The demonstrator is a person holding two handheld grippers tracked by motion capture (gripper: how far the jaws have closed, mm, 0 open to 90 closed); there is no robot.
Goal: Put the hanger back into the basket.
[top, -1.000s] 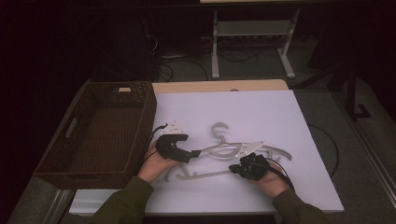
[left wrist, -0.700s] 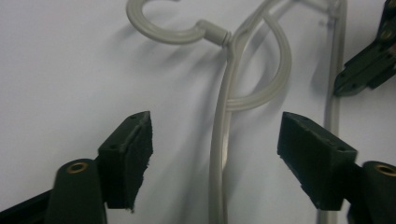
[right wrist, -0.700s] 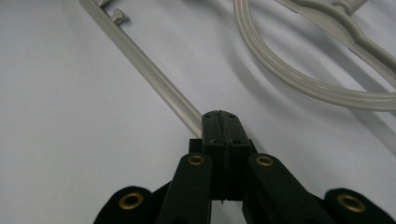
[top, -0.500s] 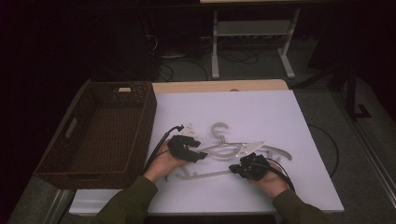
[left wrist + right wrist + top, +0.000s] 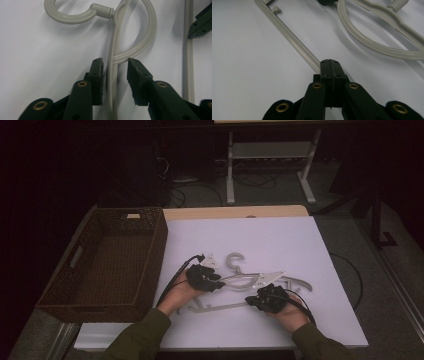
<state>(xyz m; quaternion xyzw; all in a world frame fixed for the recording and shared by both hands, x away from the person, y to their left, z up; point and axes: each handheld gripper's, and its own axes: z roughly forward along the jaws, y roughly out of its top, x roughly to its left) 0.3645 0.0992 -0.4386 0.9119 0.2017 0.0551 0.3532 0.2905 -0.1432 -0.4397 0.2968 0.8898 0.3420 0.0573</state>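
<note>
We've got the left gripper [image 5: 115, 80] w/ jaws just closing around the hanger's [image 5: 112, 65] thin arm, pads not quite pressing yet. Right gripper [image 5: 331, 65] is pinched tight on its bottom bar [image 5: 294, 41]. Hanger lies flat on white table [image 5: 260, 240], beside the basket [image 5: 107, 265].

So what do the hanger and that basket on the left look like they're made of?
Hanger: probably moulded plastic, pale grey-beige, smooth with a slight sheen, and its hook plugs into a socket. Basket: looks like dark brown woven wicker or rattan, matte, with visible weave texture and a cut-out handle; it could be synthetic.
</note>
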